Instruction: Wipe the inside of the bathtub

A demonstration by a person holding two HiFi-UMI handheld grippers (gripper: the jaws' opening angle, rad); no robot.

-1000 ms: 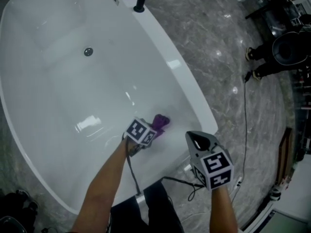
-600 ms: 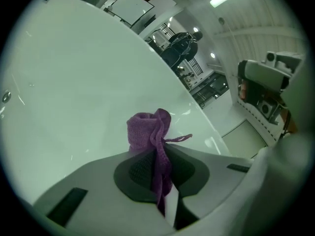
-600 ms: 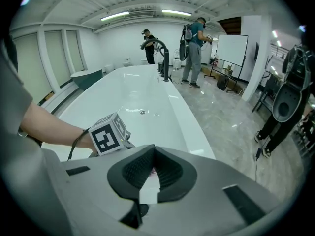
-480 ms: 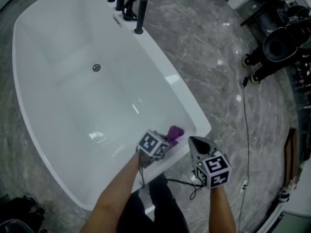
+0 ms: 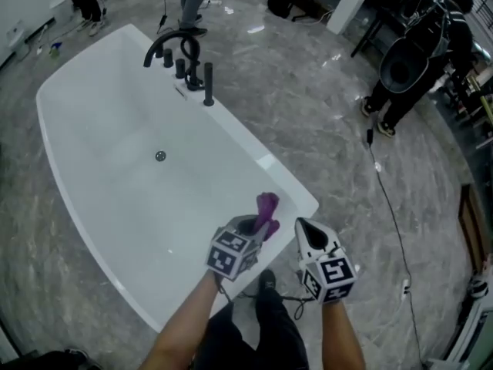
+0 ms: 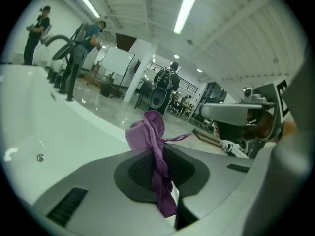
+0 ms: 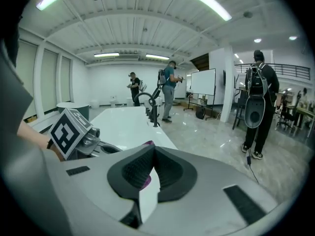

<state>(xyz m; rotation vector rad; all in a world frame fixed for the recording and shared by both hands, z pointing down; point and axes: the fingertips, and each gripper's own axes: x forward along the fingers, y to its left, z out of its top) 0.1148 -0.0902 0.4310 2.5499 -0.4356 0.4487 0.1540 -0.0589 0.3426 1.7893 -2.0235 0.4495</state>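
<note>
1. The fingers of the left gripper are pinching a purple cloth over the bathtub's near rim.
2. The right gripper is hovering alongside, fingers together, empty.
3. The cloth is looking light and limp; gripping mid-bunch suits wiping.

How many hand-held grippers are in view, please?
2. The left hand-held gripper, over the bathtub, clamps the purple cloth; the right hand-held gripper beside it is shut, empty.

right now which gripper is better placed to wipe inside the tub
Left. The left gripper has its jaws shut on the purple cloth over the bathtub's near rim. The right gripper holds nothing, jaws together, just outside that rim.
</note>
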